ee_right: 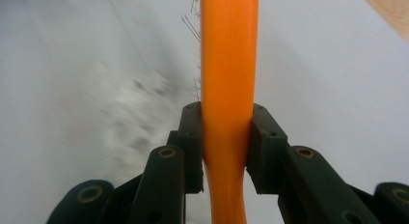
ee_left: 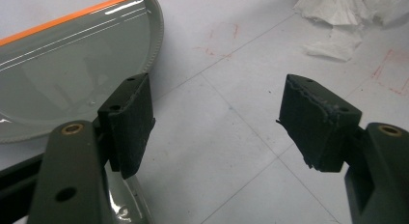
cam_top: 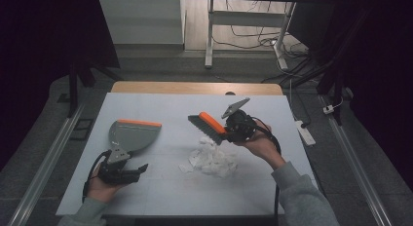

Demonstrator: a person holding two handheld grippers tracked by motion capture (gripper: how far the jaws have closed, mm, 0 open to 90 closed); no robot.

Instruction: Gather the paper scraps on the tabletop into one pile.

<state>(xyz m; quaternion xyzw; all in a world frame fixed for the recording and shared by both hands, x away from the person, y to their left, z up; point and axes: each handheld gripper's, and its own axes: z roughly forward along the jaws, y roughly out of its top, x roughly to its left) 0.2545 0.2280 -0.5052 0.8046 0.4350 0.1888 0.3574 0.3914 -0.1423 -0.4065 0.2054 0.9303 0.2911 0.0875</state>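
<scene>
Nearest the high camera, our left gripper (cam_top: 139, 168) rests low on the white table (cam_top: 160, 192), its jaws standing wide with nothing between them; in the left gripper view the pads (ee_left: 129, 119) frame bare tabletop, with the grey dustpan (cam_top: 131, 135) lying just beside them, its orange lip turned toward the far side. Our right gripper (cam_top: 225, 133) is clamped tight on the orange handle of the brush (cam_top: 208, 126), which we hold raised above the heap of crumpled white paper scraps (cam_top: 212, 158) near the table's middle; in the right gripper view the handle (ee_right: 227, 89) runs straight up between the pads. To sweep well, we judge that the pan must be steadied first: we take its handle with the free gripper and press its lip flat to the table beside the heap. Then we set the bristles down on the far side of the scraps and draw them toward the pan in short, light strokes, since such light scraps may scatter.
</scene>
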